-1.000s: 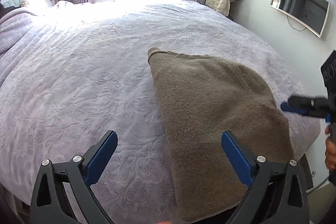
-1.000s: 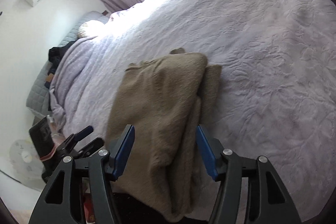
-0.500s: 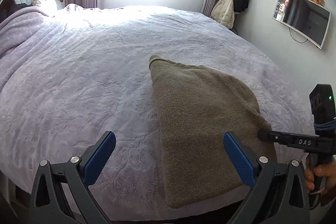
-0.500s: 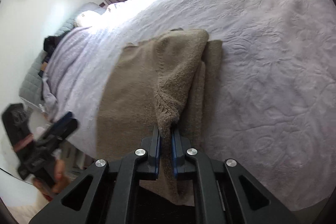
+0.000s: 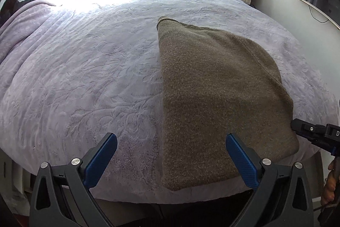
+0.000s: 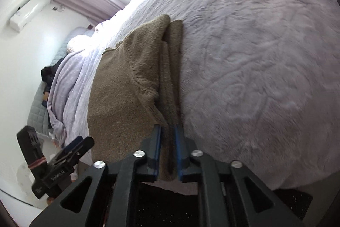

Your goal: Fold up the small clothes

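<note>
A folded olive-brown knitted sweater [image 5: 214, 95] lies on the pale lilac embossed bedspread [image 5: 89, 82] of the bed, its near end at the bed's edge closest to both tools.

The left tool [image 5: 171, 155], black with blue pads, stands wide with nothing between its jaws. The sweater's near left corner lies just ahead of it, between the two fingers' lines, and the right finger [image 5: 241, 160] overlaps the sweater's near edge in the picture; whether it touches cannot be told.

The right tool [image 6: 167, 152] is narrow. Its jaws have just been opening a little, and the stacked side folds of the sweater [image 6: 136, 86] run between its blue pads [image 6: 157, 152], filling the gap. Whether the pads press the cloth cannot be told. From this tool the sweater stretches straight ahead and off to the left, with bare bedspread [image 6: 255, 57] to the right.

In the left wrist view the right tool's tips [image 5: 308, 133] sit against the sweater's right near side.
</note>
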The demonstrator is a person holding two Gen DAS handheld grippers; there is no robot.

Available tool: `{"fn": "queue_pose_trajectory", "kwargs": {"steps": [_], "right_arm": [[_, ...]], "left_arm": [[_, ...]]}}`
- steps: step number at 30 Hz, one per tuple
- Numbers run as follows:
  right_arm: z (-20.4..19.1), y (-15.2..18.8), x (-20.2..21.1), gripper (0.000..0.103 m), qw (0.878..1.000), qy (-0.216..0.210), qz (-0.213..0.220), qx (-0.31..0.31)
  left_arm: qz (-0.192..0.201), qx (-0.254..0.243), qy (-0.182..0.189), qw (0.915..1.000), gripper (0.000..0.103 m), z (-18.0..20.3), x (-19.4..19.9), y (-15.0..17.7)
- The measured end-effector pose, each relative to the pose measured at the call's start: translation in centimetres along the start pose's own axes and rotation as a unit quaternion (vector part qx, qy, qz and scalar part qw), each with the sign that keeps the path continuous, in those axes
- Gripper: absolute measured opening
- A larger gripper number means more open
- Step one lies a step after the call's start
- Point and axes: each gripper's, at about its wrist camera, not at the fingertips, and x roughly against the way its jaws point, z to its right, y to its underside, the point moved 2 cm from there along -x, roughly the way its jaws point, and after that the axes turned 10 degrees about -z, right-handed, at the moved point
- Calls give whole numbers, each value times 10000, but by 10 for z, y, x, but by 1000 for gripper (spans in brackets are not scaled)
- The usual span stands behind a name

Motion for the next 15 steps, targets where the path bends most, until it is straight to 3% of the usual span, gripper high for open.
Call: {"fn": "queue_pose_trajectory", "kwargs": {"steps": [5,7,9,15], "right_arm": [[-7,2,20,25,9985,506,225,-8],[-8,5,29,37,9973,667,311,74],[-20,9,32,69,9941,964,383,316],[-66,13,28,81,9794,1533,530,1202]], "left_arm": [[-55,-69,-141,9999,102,5,-1,4],[-61,-85,-174,9998,102,7,-1,5],[-49,-83,-183,9998,102,9,0,5],[-42,-87,-272,9996,102,16,2,5]]}}
